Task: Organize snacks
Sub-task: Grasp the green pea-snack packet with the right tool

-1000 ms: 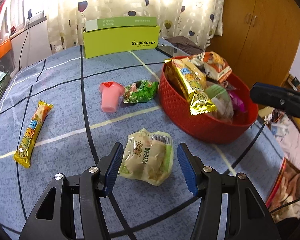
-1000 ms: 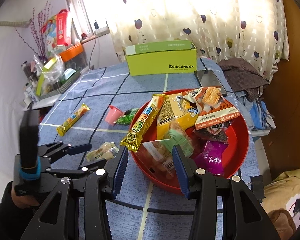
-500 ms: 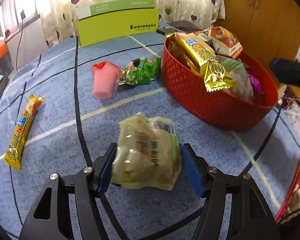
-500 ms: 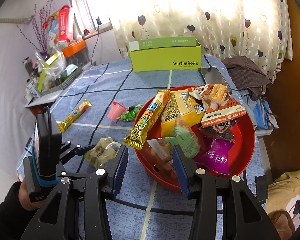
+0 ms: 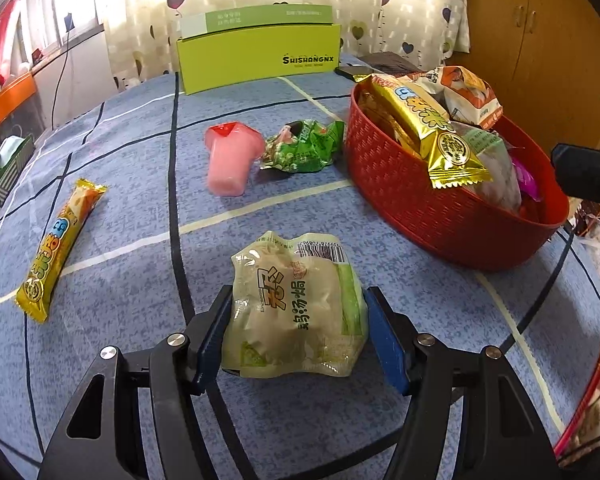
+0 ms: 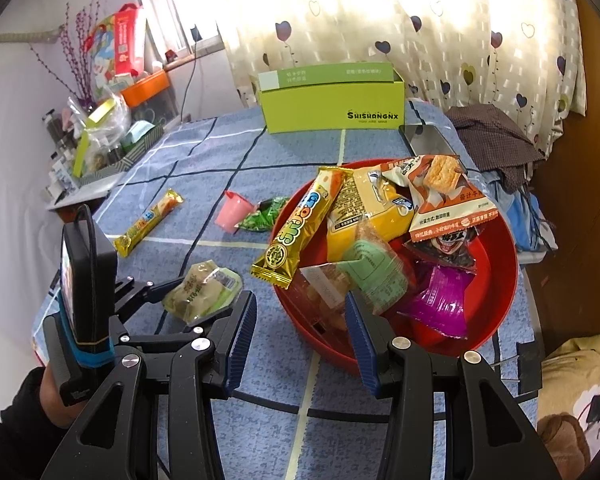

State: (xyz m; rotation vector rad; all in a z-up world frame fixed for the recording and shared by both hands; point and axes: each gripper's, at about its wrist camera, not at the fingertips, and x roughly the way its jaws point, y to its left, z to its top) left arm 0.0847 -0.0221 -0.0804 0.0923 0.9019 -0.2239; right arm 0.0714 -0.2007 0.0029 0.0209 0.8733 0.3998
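Left tool (image 5: 298, 332) spread wide around pale green snack packet (image 5: 296, 304) on blue checked surface (image 5: 132, 272), right tool (image 6: 300, 332) parted, empty, red basket (image 5: 440, 208) seen at two o'clock of the packet.

Can't really tell if the left tongs (image 5: 298, 334) are actually pinching the pale green snack pack (image 5: 296, 306) or just sitting around it, since the pack covers both pads. The red basket (image 5: 440, 208) hides the bottoms of everything piled inside, and its near rim sits behind the right tongs (image 6: 300, 330). The small print on the orange cracker bag (image 6: 446, 196) is too tiny to read. The person's hand (image 6: 54, 398) is mostly hidden behind the left handle.
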